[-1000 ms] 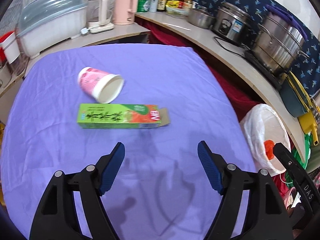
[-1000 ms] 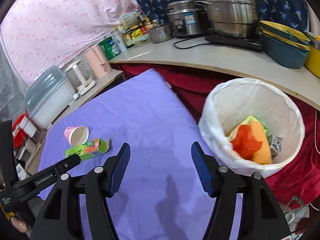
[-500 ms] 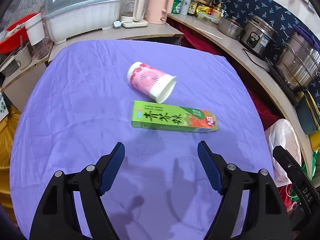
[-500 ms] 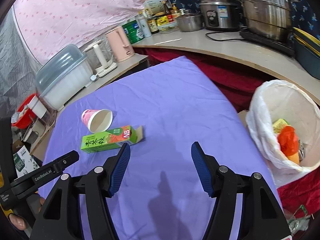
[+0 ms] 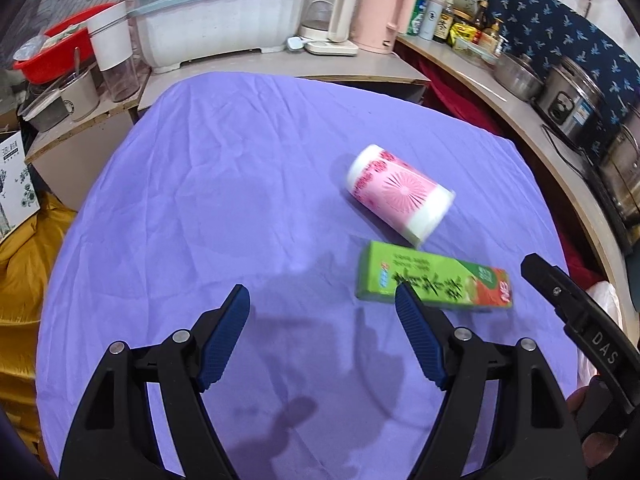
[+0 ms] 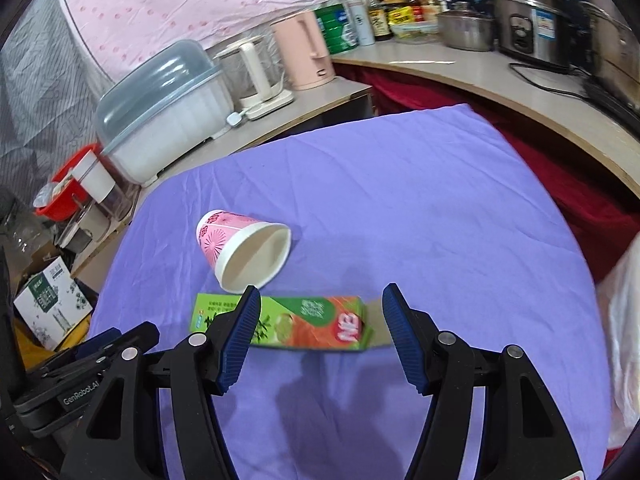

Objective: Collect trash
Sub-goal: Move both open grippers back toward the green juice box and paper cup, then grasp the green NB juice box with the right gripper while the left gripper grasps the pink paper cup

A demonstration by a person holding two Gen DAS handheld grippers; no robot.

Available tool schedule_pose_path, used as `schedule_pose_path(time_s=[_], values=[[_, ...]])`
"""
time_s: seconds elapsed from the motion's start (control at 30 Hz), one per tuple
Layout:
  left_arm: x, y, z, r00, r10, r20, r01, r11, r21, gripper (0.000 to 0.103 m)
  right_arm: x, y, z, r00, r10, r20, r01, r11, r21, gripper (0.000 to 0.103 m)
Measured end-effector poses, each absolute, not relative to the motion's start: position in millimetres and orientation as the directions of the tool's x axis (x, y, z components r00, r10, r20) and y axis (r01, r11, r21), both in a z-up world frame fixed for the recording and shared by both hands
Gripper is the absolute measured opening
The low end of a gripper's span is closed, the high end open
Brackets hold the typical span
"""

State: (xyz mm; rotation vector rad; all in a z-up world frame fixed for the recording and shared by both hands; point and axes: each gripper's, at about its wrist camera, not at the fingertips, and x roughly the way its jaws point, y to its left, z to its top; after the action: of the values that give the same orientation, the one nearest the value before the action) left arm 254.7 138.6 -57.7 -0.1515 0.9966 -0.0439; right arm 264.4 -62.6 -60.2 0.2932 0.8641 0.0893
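Note:
A pink paper cup (image 5: 400, 198) lies on its side on the purple tablecloth (image 5: 224, 184), with a green and orange carton (image 5: 436, 278) lying flat just in front of it. In the right wrist view the cup (image 6: 244, 246) has its mouth toward me and the carton (image 6: 296, 322) lies between the right gripper's fingertips, a little beyond them. My right gripper (image 6: 322, 302) is open and empty. My left gripper (image 5: 322, 300) is open and empty, to the left of the carton, above bare cloth. The right gripper's body (image 5: 580, 320) shows at the left view's right edge.
A white bin bag (image 6: 624, 320) hangs off the table's right edge. Behind the table, a counter holds a covered dish rack (image 6: 160, 108), two kettles (image 6: 304, 50), bottles and steel pots (image 6: 528, 28). A red basin and boxes (image 6: 52, 300) stand at the left.
Both grippers have swung left, away from the bin bag. The right gripper has closed in on the carton and cup, which now lie just ahead of its fingertips. Both stay open.

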Motion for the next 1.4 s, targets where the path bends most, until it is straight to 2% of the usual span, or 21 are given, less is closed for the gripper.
schedule_pose_path(time_s=[0.33, 0.5, 0.67, 0.83, 1.0, 1.03, 1.07, 1.23, 1.4], values=[[279, 152, -61, 0.546, -0.08, -0.834, -0.083, 0.985, -0.149, 0.071, 314, -34, -84, 0.57, 0.285, -0.771, -0.059, 0.95, 0.308, 0.061], [278, 155, -64, 0.537, -0.087, -0.839, -0.087, 0.984, -0.158, 0.071, 302, -33, -96, 0.505, 0.302, -0.808, -0.089, 0.95, 0.3, 0.061], [270, 155, -63, 0.538, -0.099, -0.837, -0.074, 0.984, -0.164, 0.071, 264, -43, -108, 0.447, 0.349, -0.824, -0.077, 0.933, 0.353, 0.061], [260, 149, -65, 0.53, -0.115, -0.84, -0.053, 0.984, -0.168, 0.071, 220, -41, -108, 0.458, 0.318, -0.83, -0.082, 0.945, 0.317, 0.062], [257, 141, -64, 0.529, -0.121, -0.84, -0.032, 0.986, -0.162, 0.071, 217, -26, -111, 0.474, 0.255, -0.843, -0.114, 0.967, 0.228, 0.062], [256, 140, -64, 0.529, -0.119, -0.84, -0.033, 0.986, -0.161, 0.071, 219, -24, -112, 0.475, 0.247, -0.845, -0.119, 0.969, 0.217, 0.058], [257, 139, -64, 0.528, -0.121, -0.84, -0.033, 0.986, -0.162, 0.071, 218, -24, -113, 0.474, 0.24, -0.847, -0.123, 0.971, 0.205, 0.049], [262, 128, -67, 0.524, -0.13, -0.842, -0.01, 0.987, -0.159, 0.071, 206, -37, -109, 0.506, 0.206, -0.838, -0.093, 0.978, 0.184, 0.043], [273, 102, -70, 0.518, -0.162, -0.84, 0.037, 0.985, -0.167, 0.072, 188, -77, -100, 0.548, 0.166, -0.82, 0.038, 0.974, 0.223, 0.04]])
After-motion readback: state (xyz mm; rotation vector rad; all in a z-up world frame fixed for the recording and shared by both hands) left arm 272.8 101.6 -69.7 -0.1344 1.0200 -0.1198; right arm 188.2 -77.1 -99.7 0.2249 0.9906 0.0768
